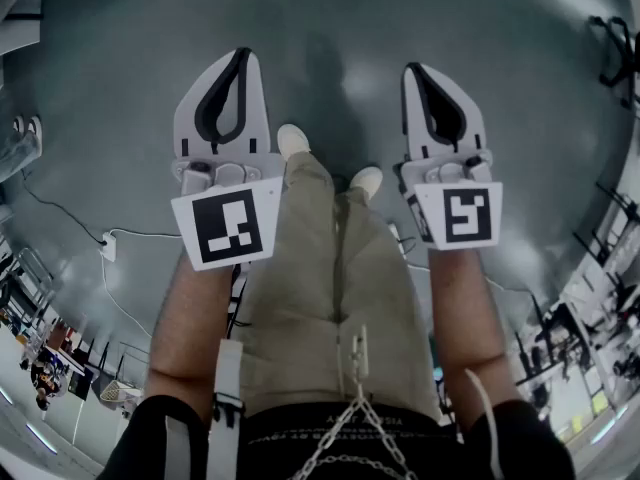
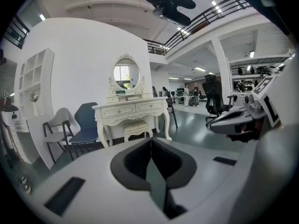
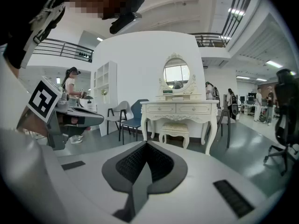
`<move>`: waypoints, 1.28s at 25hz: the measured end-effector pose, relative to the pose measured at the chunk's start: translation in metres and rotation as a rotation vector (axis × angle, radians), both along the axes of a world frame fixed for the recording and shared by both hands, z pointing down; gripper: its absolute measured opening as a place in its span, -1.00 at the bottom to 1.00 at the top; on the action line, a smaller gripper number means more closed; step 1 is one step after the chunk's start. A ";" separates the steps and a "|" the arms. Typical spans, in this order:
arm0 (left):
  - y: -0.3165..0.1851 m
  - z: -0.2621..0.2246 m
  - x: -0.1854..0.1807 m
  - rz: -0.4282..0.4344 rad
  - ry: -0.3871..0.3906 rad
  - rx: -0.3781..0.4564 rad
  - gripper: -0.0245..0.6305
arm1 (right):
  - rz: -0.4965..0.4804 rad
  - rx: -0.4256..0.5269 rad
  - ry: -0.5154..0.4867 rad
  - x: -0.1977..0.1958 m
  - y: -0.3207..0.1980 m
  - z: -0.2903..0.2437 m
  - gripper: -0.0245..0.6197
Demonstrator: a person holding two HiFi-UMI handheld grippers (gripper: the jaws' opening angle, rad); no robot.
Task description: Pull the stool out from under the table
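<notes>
Cream stool (image 3: pixel 175 131) sits tucked under the bench's (image 3: pixel 180 108) front edge, well away. Left gripper (image 1: pixel 243 58) and right gripper (image 1: pixel 412 70) hold nothing, fingers (image 2: pixel 133 160) pressed together; better to walk close, open them, then take the seat rim.

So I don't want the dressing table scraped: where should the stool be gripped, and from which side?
Probably the stool by its seat's front rim, coming straight from the front. It sits tucked between the legs of the table, wall behind, so only its near side is open, and that rim is the nearest exposed part.
</notes>
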State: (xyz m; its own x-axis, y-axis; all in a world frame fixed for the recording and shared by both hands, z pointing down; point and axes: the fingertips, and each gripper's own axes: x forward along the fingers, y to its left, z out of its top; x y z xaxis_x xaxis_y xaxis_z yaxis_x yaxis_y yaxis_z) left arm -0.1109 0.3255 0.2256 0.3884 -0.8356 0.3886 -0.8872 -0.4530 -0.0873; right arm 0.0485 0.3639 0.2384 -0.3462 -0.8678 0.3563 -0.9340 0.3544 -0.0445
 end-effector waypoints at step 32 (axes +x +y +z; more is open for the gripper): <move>-0.051 0.026 -0.027 0.052 0.073 -0.114 -0.65 | 0.023 0.022 0.013 -0.025 -0.045 0.006 -0.73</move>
State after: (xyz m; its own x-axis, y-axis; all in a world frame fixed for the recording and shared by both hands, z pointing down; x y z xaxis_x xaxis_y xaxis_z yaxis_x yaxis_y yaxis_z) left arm -0.1377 0.2747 0.2514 0.4608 -0.7654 0.4492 -0.8644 -0.5019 0.0314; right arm 0.0234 0.3184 0.2440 -0.3211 -0.8834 0.3414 -0.9426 0.3331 -0.0245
